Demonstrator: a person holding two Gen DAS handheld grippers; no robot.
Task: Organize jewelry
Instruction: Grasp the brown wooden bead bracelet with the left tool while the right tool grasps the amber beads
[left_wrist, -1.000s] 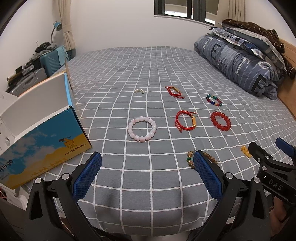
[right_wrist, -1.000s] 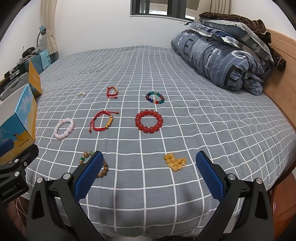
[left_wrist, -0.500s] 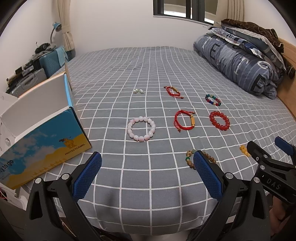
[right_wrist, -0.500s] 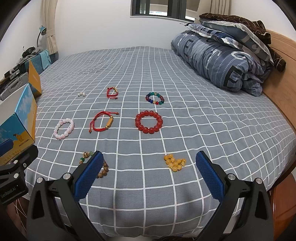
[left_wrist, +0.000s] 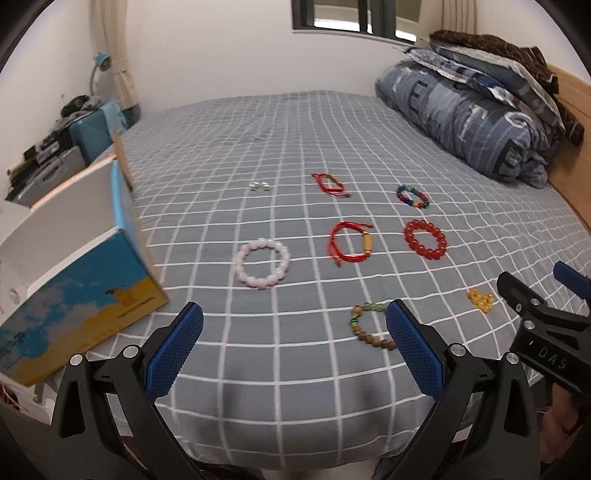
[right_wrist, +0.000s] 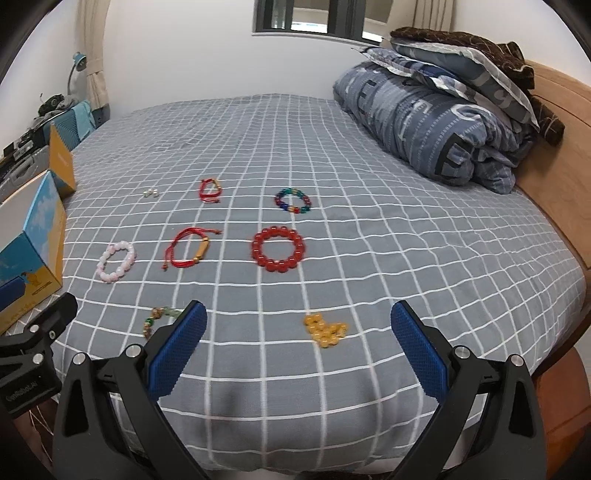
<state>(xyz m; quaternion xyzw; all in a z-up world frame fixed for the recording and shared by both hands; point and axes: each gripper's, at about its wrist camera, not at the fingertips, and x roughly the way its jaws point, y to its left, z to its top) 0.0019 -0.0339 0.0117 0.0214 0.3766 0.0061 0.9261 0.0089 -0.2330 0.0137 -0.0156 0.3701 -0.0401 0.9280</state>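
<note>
Several bracelets lie on the grey checked bed. A pink bead bracelet (left_wrist: 261, 262) (right_wrist: 116, 261), a red cord bracelet with a gold tube (left_wrist: 350, 242) (right_wrist: 189, 247), a red bead bracelet (left_wrist: 424, 239) (right_wrist: 278, 249), a multicolour bead bracelet (left_wrist: 412, 196) (right_wrist: 292, 200), a small red cord bracelet (left_wrist: 330, 183) (right_wrist: 210, 189), small pearls (left_wrist: 259, 186) (right_wrist: 151, 192), a brown-green bead bracelet (left_wrist: 369, 325) (right_wrist: 157, 319) and yellow beads (left_wrist: 480, 300) (right_wrist: 325, 329). My left gripper (left_wrist: 293, 347) is open and empty near the front edge. My right gripper (right_wrist: 297, 345) is open and empty, just short of the yellow beads.
An open blue and yellow cardboard box (left_wrist: 77, 280) (right_wrist: 31, 243) stands at the bed's left edge. A folded quilt and pillows (right_wrist: 436, 118) lie at the far right by a wooden headboard (right_wrist: 554, 155). Cases and clutter (left_wrist: 55, 155) stand at the far left.
Both grippers have drifted slightly; the view has shifted a little. No bracelet has moved and both grippers stay open.
</note>
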